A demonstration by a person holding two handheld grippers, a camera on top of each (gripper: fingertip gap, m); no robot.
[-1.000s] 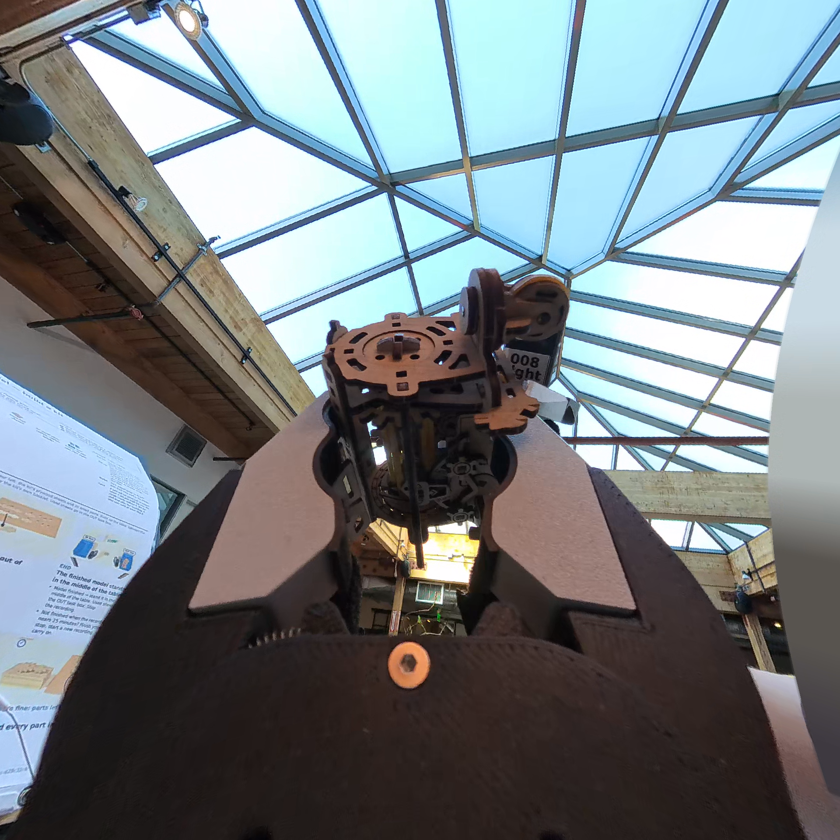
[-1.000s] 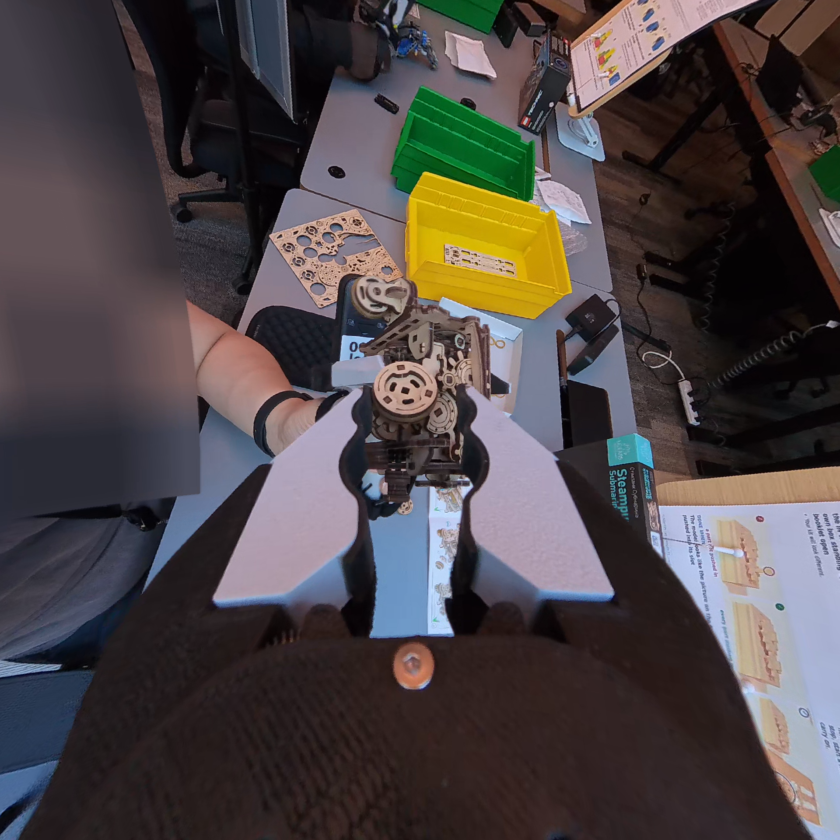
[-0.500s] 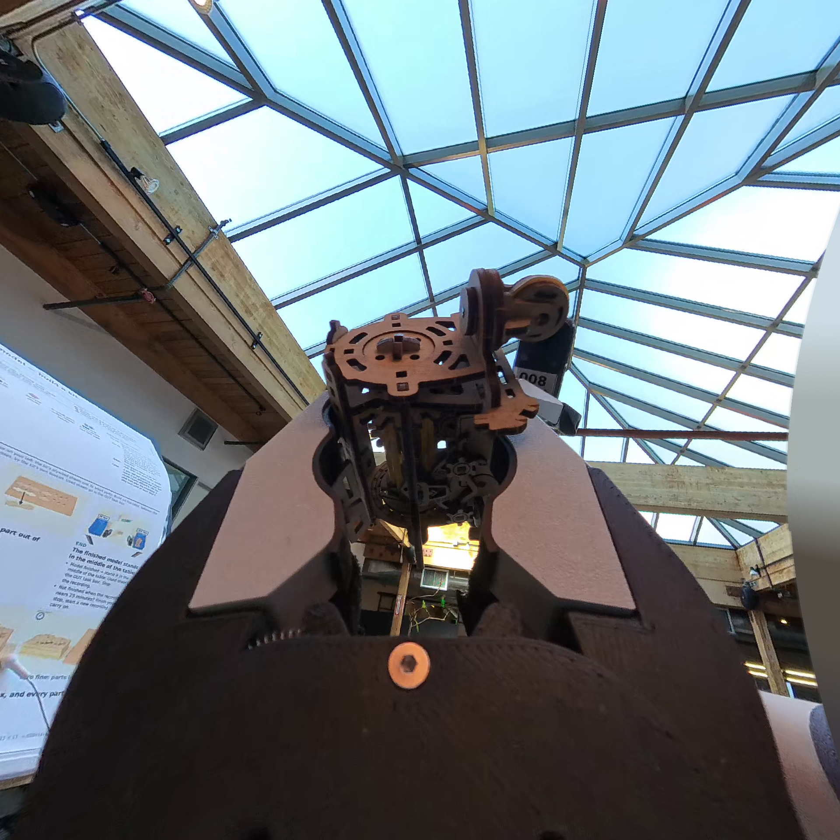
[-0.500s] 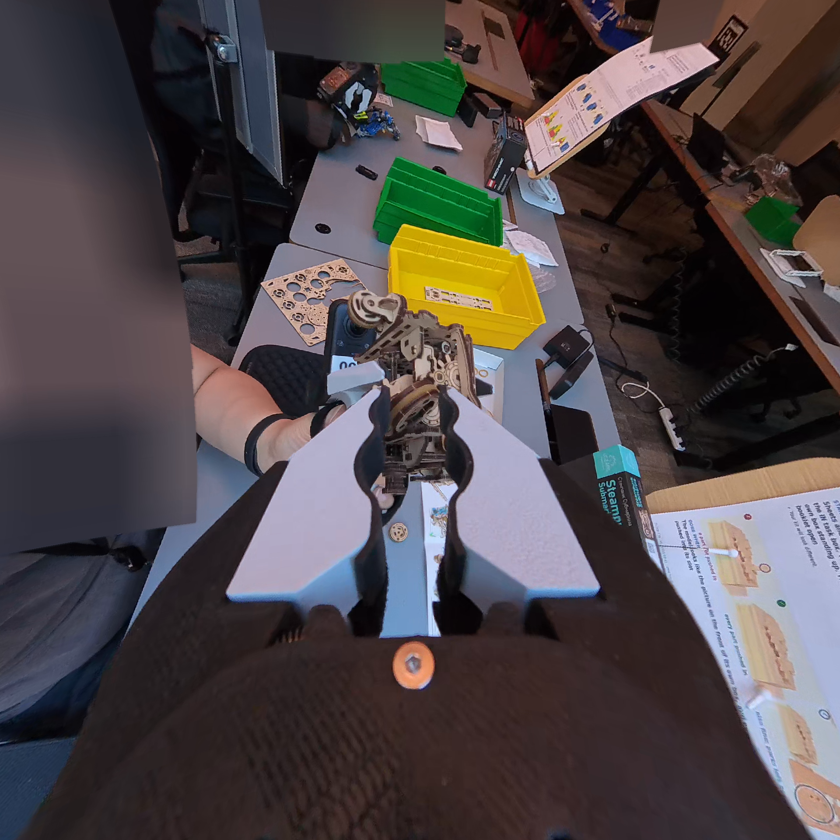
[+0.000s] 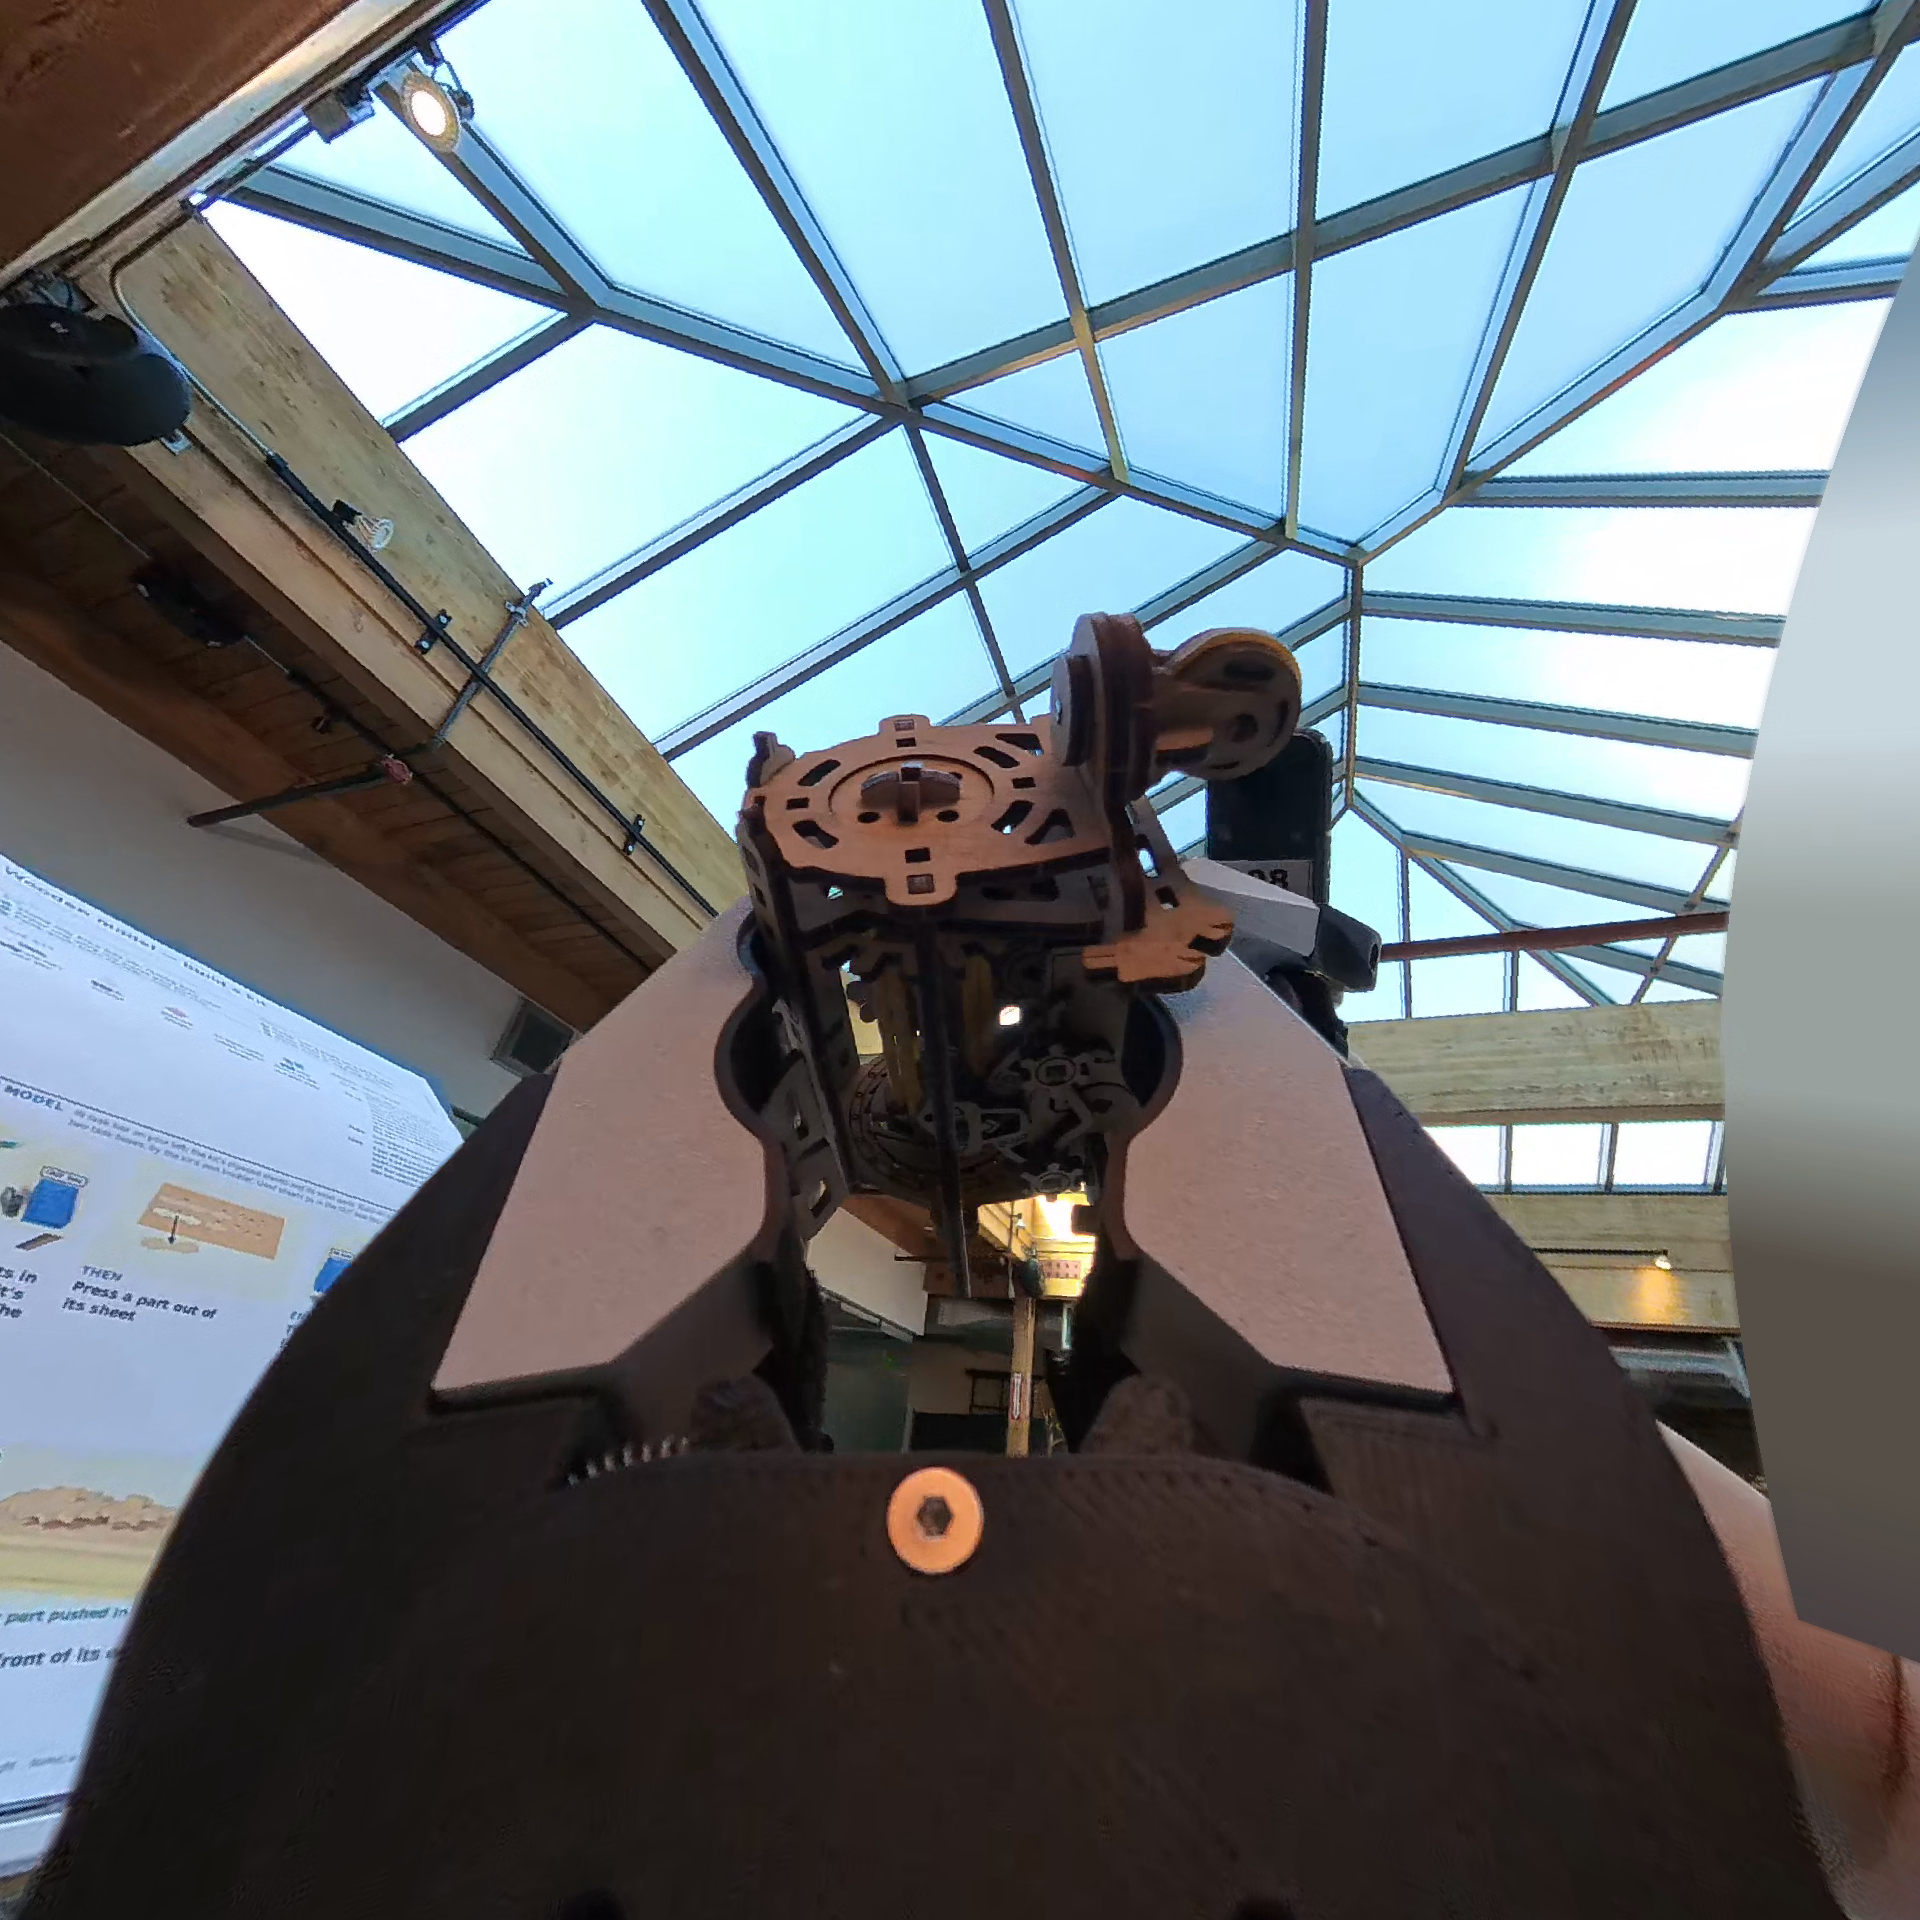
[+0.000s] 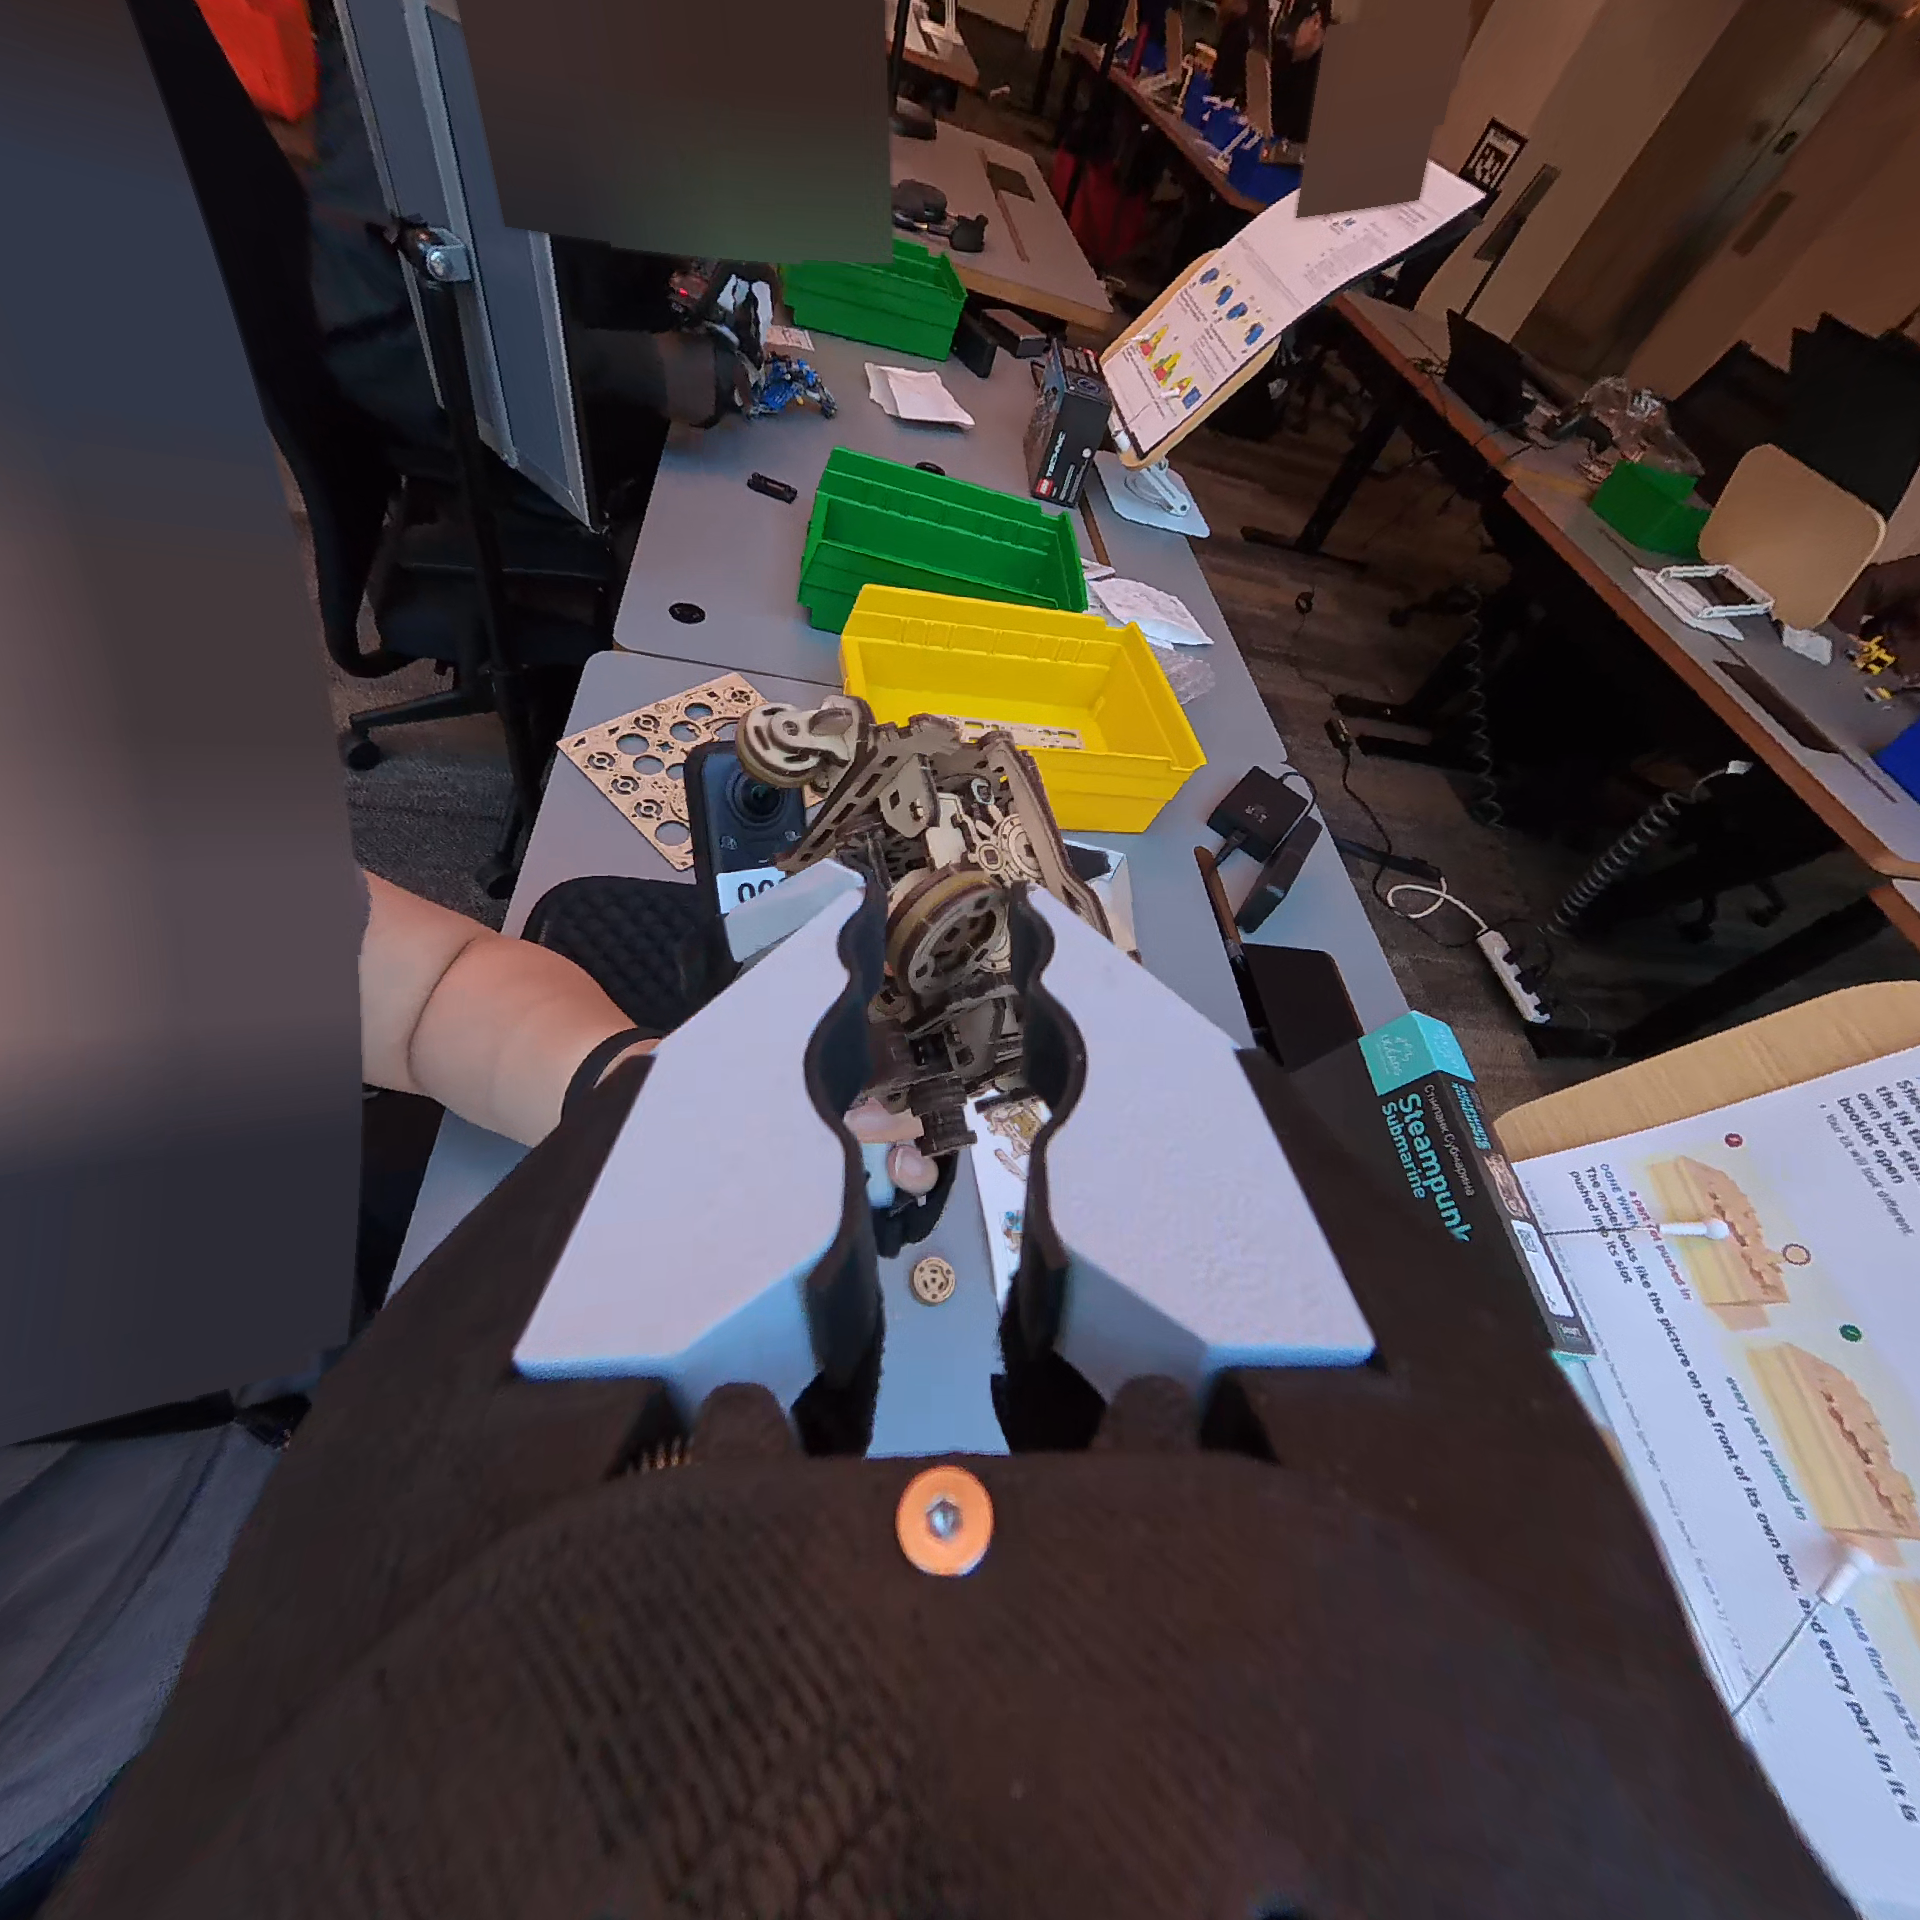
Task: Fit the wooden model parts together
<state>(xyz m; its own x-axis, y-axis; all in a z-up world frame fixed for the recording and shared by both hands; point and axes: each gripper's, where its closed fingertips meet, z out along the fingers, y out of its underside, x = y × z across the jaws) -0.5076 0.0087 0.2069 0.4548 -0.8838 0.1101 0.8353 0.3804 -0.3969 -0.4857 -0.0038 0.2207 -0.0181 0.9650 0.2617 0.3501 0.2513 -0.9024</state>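
1. Risk summary: the wooden model [image 5: 956, 966] is held in the air by both tools at once, well above the worktop [image 6: 727, 540]. The left tool [image 5: 951, 1049] is clamped on its lower body, fingers pointing up toward the skylight. The right tool [image 6: 940, 997] is clamped on the model from the other side, fingers closed around a round gear-like section.

2. Crushing: the model is built from thin laser-cut wooden plates and small gears. Excess closing force from either tool could likely snap a plate or unseat a pressed tab.

3. Twisting: two rigid grips on one fragile assembly mean any relative rotation or pull between the hands loads the joints. A glued-free slot fit may separate.

4. Protruding parts: the wheel pair [image 5: 1174, 696] on its arm stands clear of the top plate, just beside the right tool's body. A small shift could knock it off.

5. Dropping: release of one tool before the other grip is secure would let the model tip. A fall to the worktop, near the yellow bin [image 6: 1013, 691] and the part sheet [image 6: 649, 753], could scatter pieces.

6. Loose piece: a small round wooden part [image 6: 932, 1280] lies on the worktop below; it may be overlooked.
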